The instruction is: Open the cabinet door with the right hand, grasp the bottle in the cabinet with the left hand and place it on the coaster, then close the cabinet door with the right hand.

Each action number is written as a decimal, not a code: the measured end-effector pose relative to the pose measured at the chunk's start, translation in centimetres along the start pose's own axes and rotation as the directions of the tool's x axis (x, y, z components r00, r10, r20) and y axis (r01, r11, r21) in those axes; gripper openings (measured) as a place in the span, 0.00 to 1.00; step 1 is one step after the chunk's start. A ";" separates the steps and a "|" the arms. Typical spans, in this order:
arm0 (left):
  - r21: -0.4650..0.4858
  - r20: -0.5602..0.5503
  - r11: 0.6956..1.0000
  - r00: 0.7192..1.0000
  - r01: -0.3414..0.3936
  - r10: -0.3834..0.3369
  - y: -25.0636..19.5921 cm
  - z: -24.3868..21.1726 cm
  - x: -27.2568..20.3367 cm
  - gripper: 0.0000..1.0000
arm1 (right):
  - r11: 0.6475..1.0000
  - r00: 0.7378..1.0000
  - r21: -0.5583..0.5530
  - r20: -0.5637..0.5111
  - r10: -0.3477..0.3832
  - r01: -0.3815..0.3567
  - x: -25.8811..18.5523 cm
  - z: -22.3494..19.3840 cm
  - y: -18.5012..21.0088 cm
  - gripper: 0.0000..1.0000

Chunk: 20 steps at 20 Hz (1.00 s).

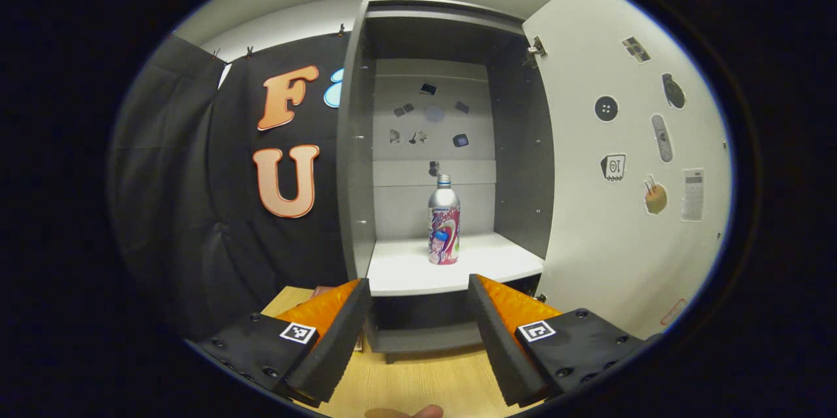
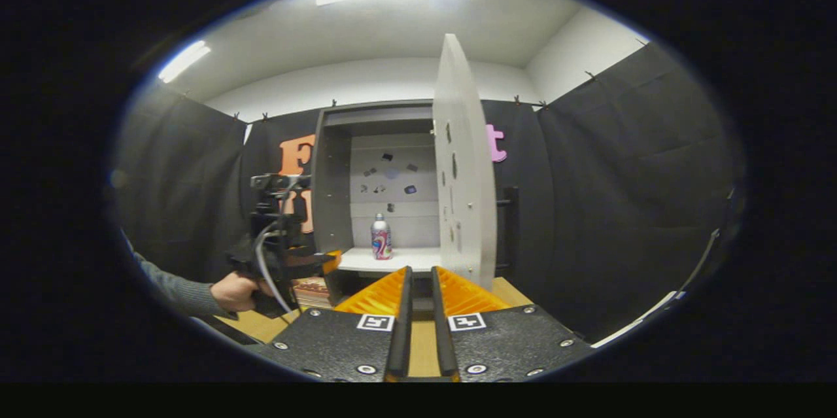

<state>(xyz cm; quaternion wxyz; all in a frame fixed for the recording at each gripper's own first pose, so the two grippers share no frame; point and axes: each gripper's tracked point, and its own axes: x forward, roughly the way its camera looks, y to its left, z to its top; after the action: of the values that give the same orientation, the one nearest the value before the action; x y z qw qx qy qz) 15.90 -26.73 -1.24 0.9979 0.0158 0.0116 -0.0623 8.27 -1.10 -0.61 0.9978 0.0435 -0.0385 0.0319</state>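
Left gripper view puts your left gripper [image 1: 418, 287] low in front of the open cabinet [image 1: 356, 163], its two fingers spread wide with nothing between them. Past the gap between those fingers you see the bottle [image 1: 444, 222] standing upright on the cabinet's pale shelf [image 1: 405, 271], its long axis straight up and down and its capped neck pointing at the cabinet's top. It sits near the middle of the shelf, a little back from the front edge, clear of both side walls and well apart from your fingertips. The cabinet door [image 1: 621, 163] is swung out to the right of the opening, its inner face toward you and dotted with small stickers; more stickers mark the cabinet's back wall. A wooden table [image 1: 418, 379] runs under the cabinet and under your gripper. In the right gripper view, your right gripper [image 2: 418, 274] has its fingers drawn close together, a thin slit left between them and nothing caught there. The door [image 2: 464, 163] shows nearly edge-on just above and to the right of those fingers, apart from them. The bottle [image 2: 381, 236] stands upright on the shelf beyond, and your left gripper [image 2: 288, 254] shows off to the left, held by your hand [image 2: 239, 292], short of the cabinet's front.
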 end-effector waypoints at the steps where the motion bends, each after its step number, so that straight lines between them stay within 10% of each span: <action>1: -0.002 0.006 1.000 1.000 0.005 -0.005 -0.6 0.5 2.3 0.96 | 1.000 1.000 0.008 -0.005 -0.008 0.008 1.0 -0.2 0.3 0.24; 8: -0.018 0.005 0.999 0.999 0.032 -0.032 -2.1 0.6 16.1 0.96 | 0.997 0.997 0.029 -0.038 -0.067 0.068 8.4 -1.4 1.8 0.50; 20: 0.026 0.004 0.998 0.999 0.050 -0.050 -3.4 -0.6 25.4 0.86 | 0.988 0.976 -0.033 -0.157 -0.153 0.149 12.3 -4.2 2.9 0.51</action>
<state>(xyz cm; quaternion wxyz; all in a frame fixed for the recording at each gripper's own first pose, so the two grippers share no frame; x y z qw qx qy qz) 40.67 -33.22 -2.60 0.9957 0.0283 0.0086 -0.0875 20.68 2.88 -3.59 0.9976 0.0332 0.0442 -0.0410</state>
